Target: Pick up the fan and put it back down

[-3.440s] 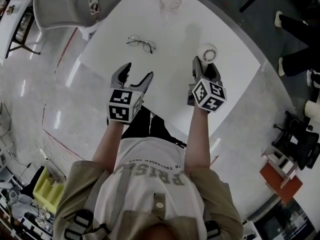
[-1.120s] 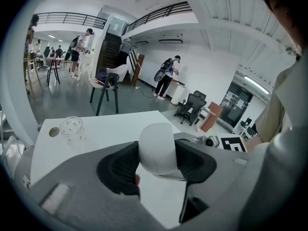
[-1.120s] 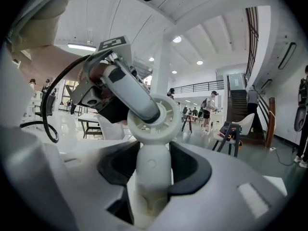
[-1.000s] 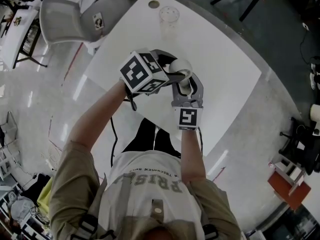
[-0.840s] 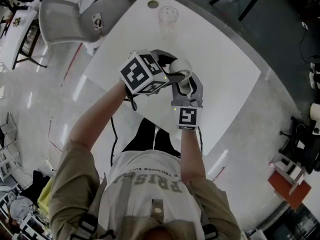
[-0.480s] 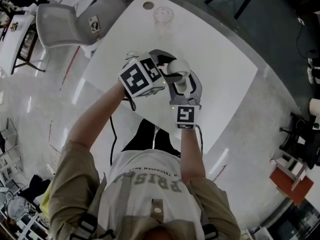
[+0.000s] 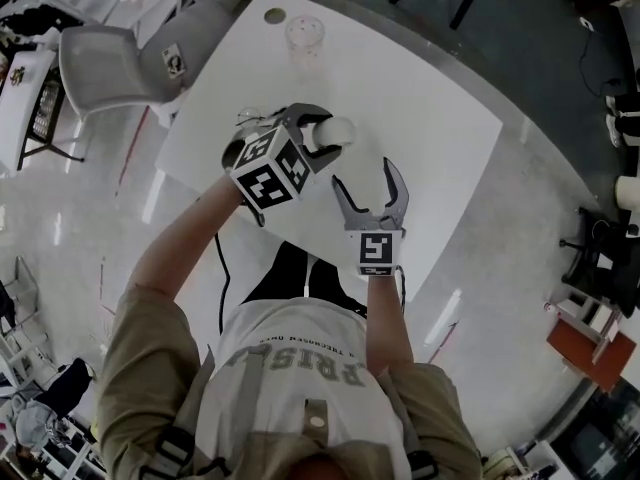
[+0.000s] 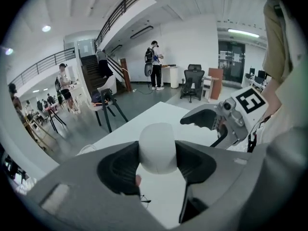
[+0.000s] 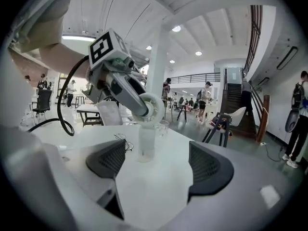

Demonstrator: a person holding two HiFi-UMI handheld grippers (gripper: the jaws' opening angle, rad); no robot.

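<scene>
Being clamped by L gripper (image 8: pixel 156 166), the fan (image 8: pixel 158 147) is held. R gripper (image 9: pixel 156 165) jaws are being opened, nothing btwn them.

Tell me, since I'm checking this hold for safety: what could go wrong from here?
Only the left gripper grips the fan, by its rounded head, so it might slip or swing. The glasses and clear cup sit nearby; setting down carelessly may knock them. The right gripper, jaws opening and empty, is close enough to bump the fan.

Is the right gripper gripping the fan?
No: the right gripper's jaws are opening with nothing between them, and the fan sits in the left gripper.
</scene>
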